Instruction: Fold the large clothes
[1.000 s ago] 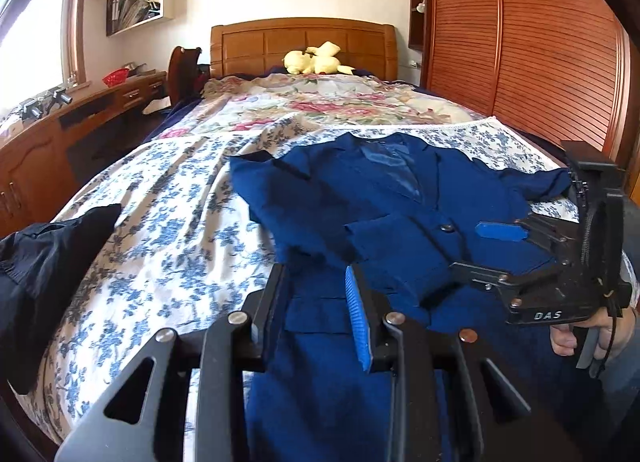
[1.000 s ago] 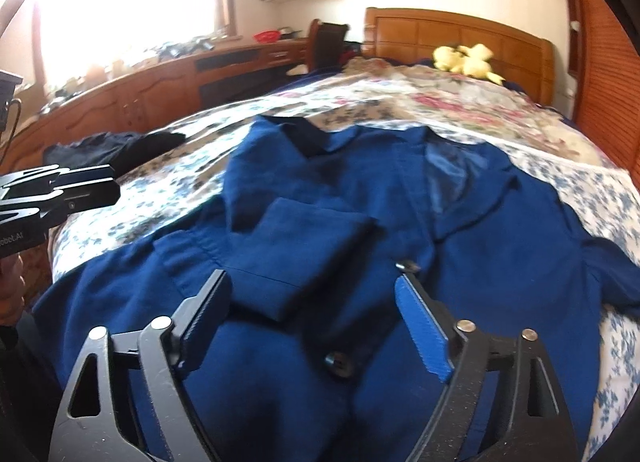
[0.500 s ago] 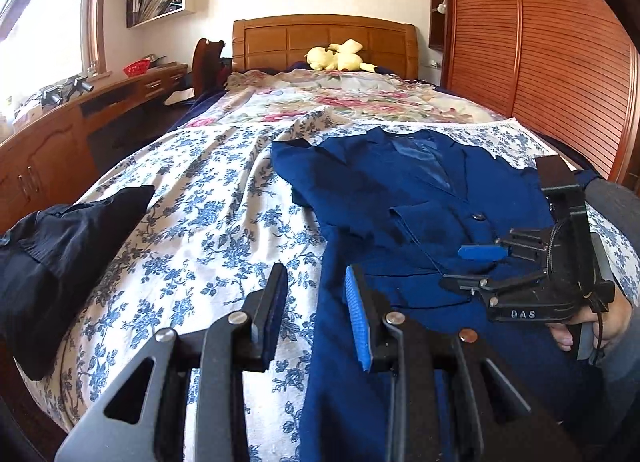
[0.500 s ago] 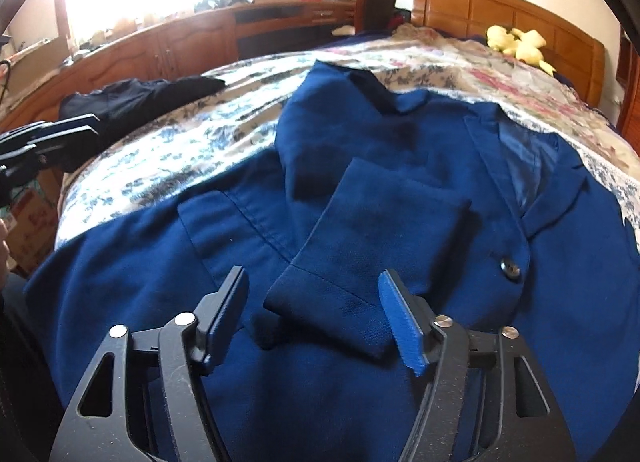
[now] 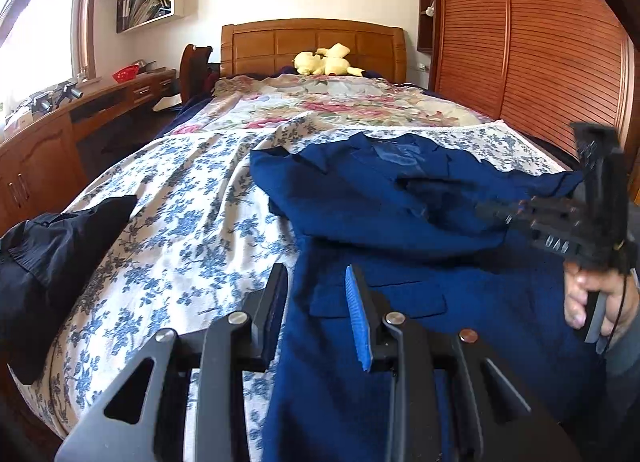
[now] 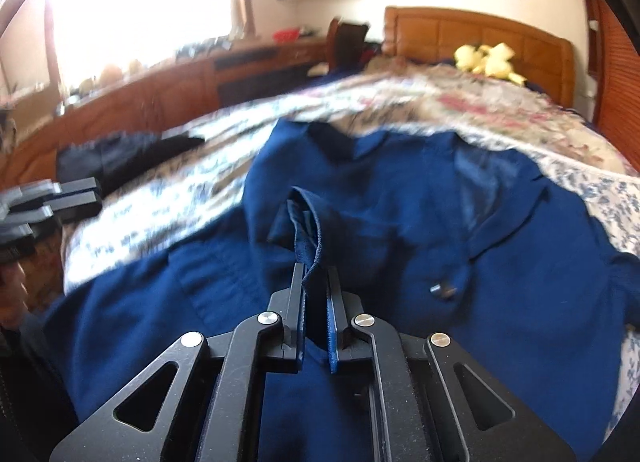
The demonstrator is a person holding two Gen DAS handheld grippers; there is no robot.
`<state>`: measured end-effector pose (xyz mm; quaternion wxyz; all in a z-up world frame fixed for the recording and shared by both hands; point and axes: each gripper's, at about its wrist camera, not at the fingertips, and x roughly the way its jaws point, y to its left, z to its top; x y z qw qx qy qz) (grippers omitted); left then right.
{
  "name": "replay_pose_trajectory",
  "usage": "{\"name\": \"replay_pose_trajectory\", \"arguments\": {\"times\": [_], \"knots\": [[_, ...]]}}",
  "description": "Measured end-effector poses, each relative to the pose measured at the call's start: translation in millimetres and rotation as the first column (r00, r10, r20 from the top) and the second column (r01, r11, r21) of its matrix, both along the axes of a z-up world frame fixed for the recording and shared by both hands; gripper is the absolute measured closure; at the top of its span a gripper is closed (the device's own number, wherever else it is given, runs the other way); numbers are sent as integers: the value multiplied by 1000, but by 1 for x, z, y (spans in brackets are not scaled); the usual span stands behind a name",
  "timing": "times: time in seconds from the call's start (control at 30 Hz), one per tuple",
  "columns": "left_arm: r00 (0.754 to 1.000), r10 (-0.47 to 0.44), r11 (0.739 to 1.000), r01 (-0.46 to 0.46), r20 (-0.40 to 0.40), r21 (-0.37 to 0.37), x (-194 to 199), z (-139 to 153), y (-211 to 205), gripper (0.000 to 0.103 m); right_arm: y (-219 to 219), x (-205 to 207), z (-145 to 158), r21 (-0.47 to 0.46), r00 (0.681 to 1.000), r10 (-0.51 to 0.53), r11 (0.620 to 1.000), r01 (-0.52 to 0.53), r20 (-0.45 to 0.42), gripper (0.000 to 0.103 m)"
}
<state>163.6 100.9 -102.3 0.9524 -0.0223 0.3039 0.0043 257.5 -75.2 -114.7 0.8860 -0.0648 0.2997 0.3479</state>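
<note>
A navy blue blazer (image 5: 400,221) lies front up on the flowered bedspread (image 5: 192,221), collar toward the headboard. It also fills the right wrist view (image 6: 400,201). My right gripper (image 6: 316,274) is shut on the cuff of the folded sleeve (image 6: 306,229) and lifts it off the blazer's front. The right gripper also shows in the left wrist view (image 5: 496,211), blurred, over the blazer's middle. My left gripper (image 5: 316,294) is open and empty, above the blazer's lower left edge. It shows at the left edge of the right wrist view (image 6: 60,197).
A black garment (image 5: 48,262) lies on the bed's left edge. A yellow plush toy (image 5: 324,59) sits by the wooden headboard (image 5: 312,41). A wooden desk (image 5: 60,133) runs along the left; a slatted wardrobe (image 5: 540,61) stands on the right.
My right gripper has closed on the sleeve cuff and raised it; it was open around the cuff before. My left gripper has shifted left to the blazer's edge, still open.
</note>
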Motion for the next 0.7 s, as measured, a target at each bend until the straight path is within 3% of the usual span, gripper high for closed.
{"name": "replay_pose_trajectory", "arguments": {"times": [0.4, 0.63, 0.7], "knots": [[997, -79, 997, 79, 0, 7, 21, 2, -49, 75, -72, -17, 36, 68, 988, -126, 990, 121, 86, 98], [992, -125, 992, 125, -1, 14, 30, 3, -79, 75, -122, -41, 55, 107, 946, -263, 963, 246, 189, 98], [991, -135, 991, 135, -1, 17, 33, 3, -86, 75, -135, -46, 58, 121, 940, -286, 956, 267, 185, 98]]}}
